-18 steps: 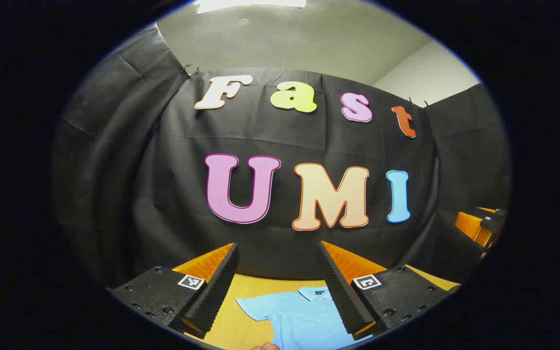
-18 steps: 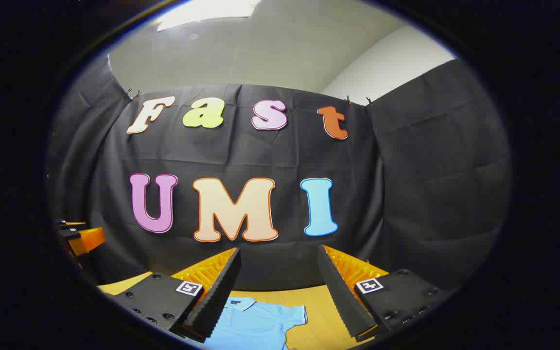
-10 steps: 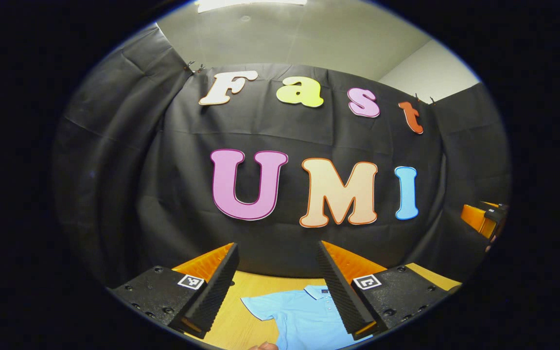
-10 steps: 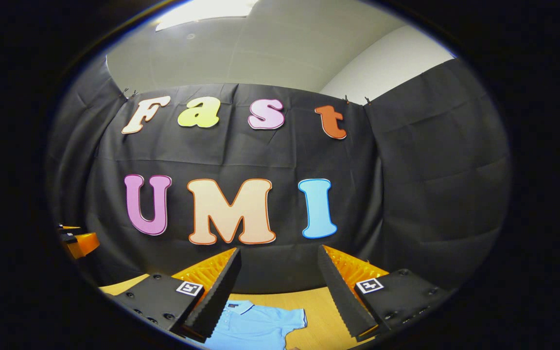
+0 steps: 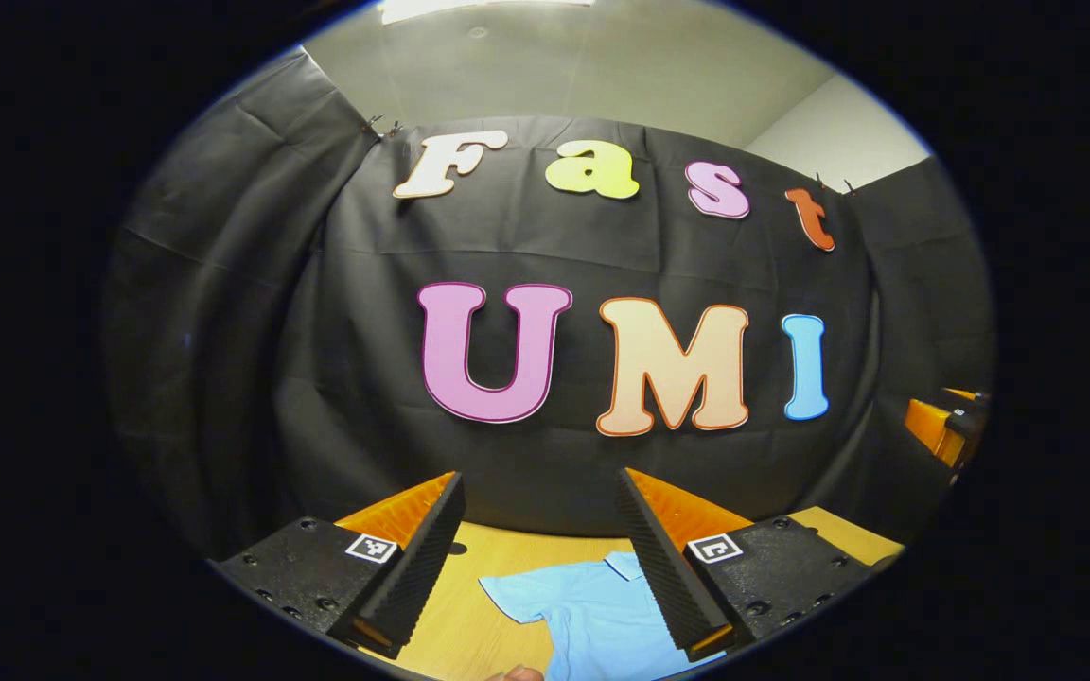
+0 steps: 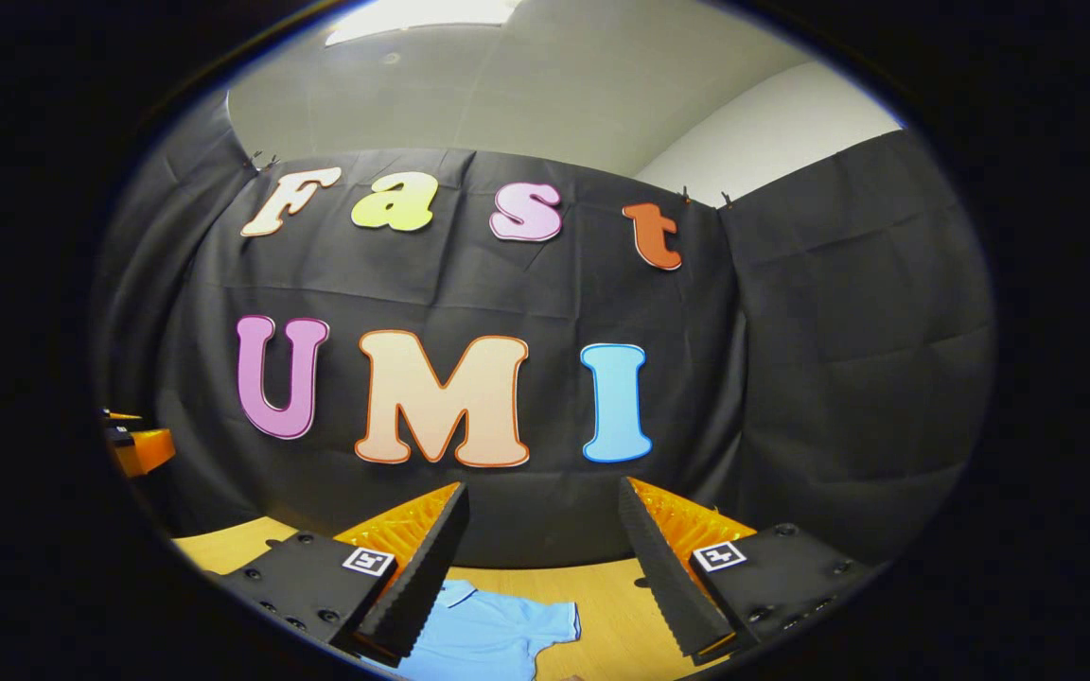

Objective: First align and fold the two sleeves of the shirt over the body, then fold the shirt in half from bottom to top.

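Observation:
A light blue polo shirt [image 5: 592, 613] lies flat on the wooden table [image 5: 469, 605], collar toward the black wall. In the left gripper view its left sleeve spreads out between my fingers, and my left gripper [image 5: 540, 567] stands open well above it with nothing held. In the right gripper view the same shirt [image 6: 493, 634] shows its collar and right sleeve low between the fingers. My right gripper [image 6: 545, 567] is open too, held high over the table. The other gripper [image 5: 947, 426] shows at the far right edge of the left gripper view.
The black cloth wall [image 5: 545, 378] closes the table's far side just behind the shirt. The left gripper [image 6: 133, 445] shows at the left edge of the right gripper view. A fingertip [image 5: 515, 673] peeks in at the bottom of the left gripper view.
Both views have drifted: the shirt has slid lower and slightly right in the left gripper view and lower in the right gripper view. Both grippers stay open.

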### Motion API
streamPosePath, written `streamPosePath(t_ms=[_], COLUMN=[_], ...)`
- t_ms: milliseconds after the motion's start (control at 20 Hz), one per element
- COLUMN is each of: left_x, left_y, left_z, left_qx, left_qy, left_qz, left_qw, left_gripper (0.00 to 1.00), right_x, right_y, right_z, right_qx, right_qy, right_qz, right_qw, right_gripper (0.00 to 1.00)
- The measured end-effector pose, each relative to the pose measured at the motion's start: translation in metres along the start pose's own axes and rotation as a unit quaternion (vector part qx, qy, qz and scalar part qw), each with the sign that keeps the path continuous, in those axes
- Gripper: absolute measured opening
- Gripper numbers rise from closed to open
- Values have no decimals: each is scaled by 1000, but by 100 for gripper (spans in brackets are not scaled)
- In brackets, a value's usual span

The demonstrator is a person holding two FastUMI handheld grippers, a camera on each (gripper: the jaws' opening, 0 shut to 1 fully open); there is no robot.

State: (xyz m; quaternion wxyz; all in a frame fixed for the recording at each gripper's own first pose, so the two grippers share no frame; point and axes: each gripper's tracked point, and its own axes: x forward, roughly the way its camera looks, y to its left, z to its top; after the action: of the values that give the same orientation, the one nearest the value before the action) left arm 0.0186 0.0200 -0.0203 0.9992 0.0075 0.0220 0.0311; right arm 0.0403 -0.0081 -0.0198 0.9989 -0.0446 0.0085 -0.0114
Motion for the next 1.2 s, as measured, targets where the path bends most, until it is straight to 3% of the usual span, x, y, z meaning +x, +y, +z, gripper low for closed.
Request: streamPosePath(t_ms=[250,600,750,1050,1200], left_x=[7,12,11,12,16], left_y=[-10,-9,-5,-4,-6], left_z=[-3,6,5,-3,-8], left_qx=[5,27,22,22,18], left_qy=[0,-14,-14,-3,4], left_qz=[-3,13,27,38,41], left_qw=[1000,999,999,999,999], left_gripper=[94,93,94,95,94], right_x=[36,92,105,133,143], right_y=[-7,-27,-33,-34,-40], right_z=[-33,-116,-162,-214,-261], right_qx=[-26,-63,-70,-64,-60], right_qy=[20,56,98,139,194], right_qz=[0,-11,-17,-10,-12], right_qw=[999,996,993,988,979], right_gripper=[98,99,99,98,98])
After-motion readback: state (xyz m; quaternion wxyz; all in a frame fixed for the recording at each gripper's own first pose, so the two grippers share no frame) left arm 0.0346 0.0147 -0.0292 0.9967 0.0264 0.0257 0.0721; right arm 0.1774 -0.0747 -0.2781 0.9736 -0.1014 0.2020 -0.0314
